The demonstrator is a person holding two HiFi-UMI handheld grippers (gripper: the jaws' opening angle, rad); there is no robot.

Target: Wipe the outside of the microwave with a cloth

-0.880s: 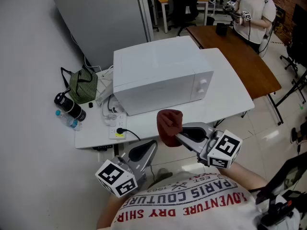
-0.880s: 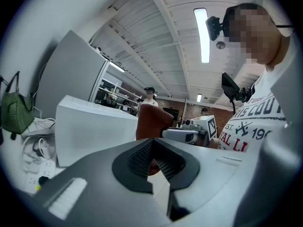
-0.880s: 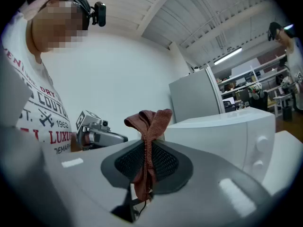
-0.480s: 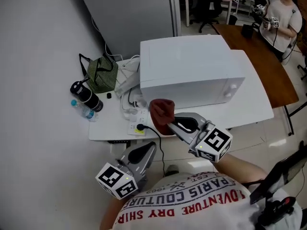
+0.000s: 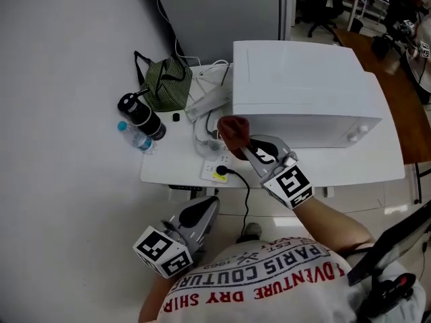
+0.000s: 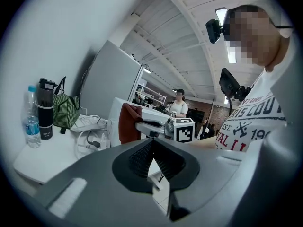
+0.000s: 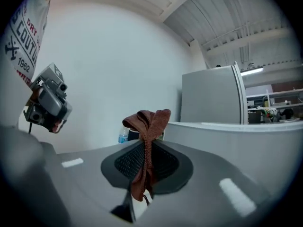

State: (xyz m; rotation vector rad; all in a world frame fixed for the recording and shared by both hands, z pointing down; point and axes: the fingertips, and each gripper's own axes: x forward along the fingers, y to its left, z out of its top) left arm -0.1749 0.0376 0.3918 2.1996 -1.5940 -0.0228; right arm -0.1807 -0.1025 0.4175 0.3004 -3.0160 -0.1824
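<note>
- My right gripper [image 5: 244, 145] has its jaws pinched tight on the red-brown cloth [image 5: 231, 130], which bunches up past the tips.
- The cloth sits at the left end of the white microwave [image 5: 303, 86], near the front corner; I can't confirm contact.
- My left gripper [image 5: 201, 212] hangs below the table [image 5: 168, 170] edge, jaws closed on nothing, well apart from the cloth.

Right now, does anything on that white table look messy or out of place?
Nothing is spilled or damaged. The only untidy spot is a tangle of white cables beside the white microwave, and a black cord from the white power strip dangles over the table's front edge.
</note>
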